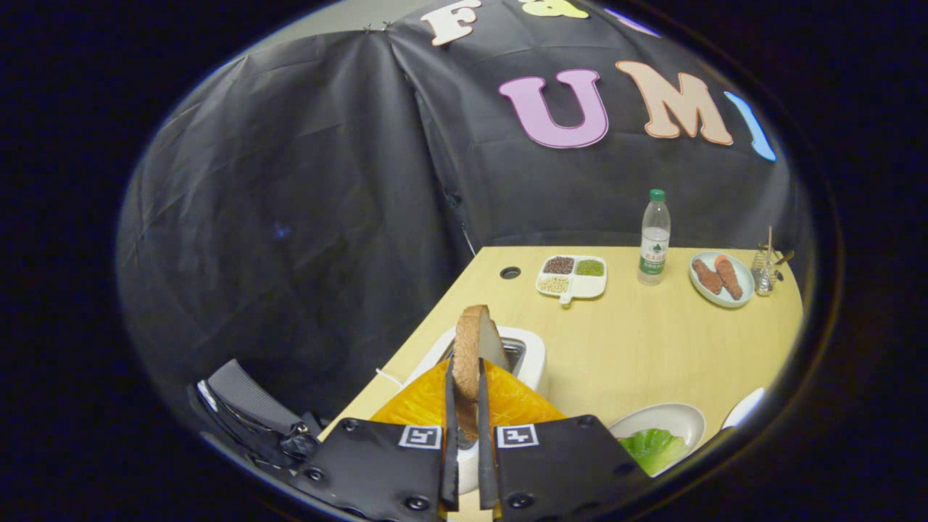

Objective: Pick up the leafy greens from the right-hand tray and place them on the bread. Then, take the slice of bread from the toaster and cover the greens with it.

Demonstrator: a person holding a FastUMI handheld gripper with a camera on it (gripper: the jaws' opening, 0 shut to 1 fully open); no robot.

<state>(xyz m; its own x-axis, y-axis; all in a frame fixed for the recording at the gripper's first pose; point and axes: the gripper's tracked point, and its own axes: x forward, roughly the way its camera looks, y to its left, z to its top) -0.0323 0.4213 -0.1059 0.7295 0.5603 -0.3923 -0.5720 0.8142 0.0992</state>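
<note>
Gripping bread slice [475,348] edge-on, my gripper [464,384] clamped on it, both fingers pressed to its faces. Slice stands upright between fingers, raised above white toaster [533,355] just beyond them. Orange surface [428,402] lies under fingers (can't tell what it is). Leafy greens [656,448] sit on white plate [670,417] right of fingers. Far beyond on wooden table [623,341]: divided dish of beans [573,275], water bottle [654,238], plate of sausages [719,278].

wall: black cloth [304,181], creased | furniture: light wooden table [623,341]
</note>
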